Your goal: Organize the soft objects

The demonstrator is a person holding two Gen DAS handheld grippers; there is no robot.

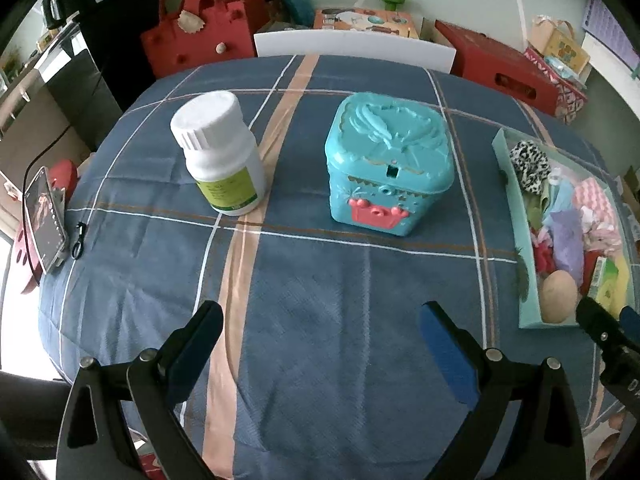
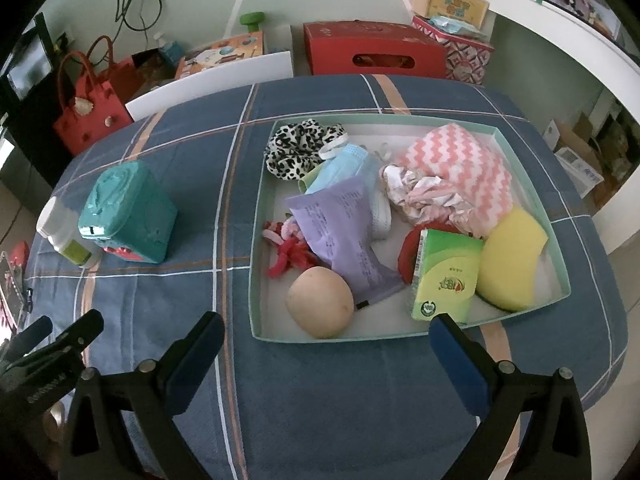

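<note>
A shallow mint tray (image 2: 532, 184) on the checked cloth holds several soft things: a leopard scrunchie (image 2: 294, 148), a blue face mask (image 2: 344, 168), a purple pouch (image 2: 340, 228), a pink zigzag cloth (image 2: 468, 168), a yellow sponge (image 2: 510, 258), a green tissue pack (image 2: 448, 276) and a beige ball (image 2: 320, 302). My right gripper (image 2: 326, 330) is open just before the tray's near edge, empty. My left gripper (image 1: 322, 322) is open over bare cloth, empty, facing a teal box (image 1: 388, 164) and a white bottle (image 1: 220, 156). The tray (image 1: 520, 240) lies to its right.
A phone (image 1: 44, 224) leans on a stand at the table's left edge. A white chair back (image 1: 354, 50), a red bag (image 1: 196, 36) and red boxes (image 2: 374, 46) stand behind the table. The teal box (image 2: 128, 210) and bottle (image 2: 66, 236) sit left of the tray.
</note>
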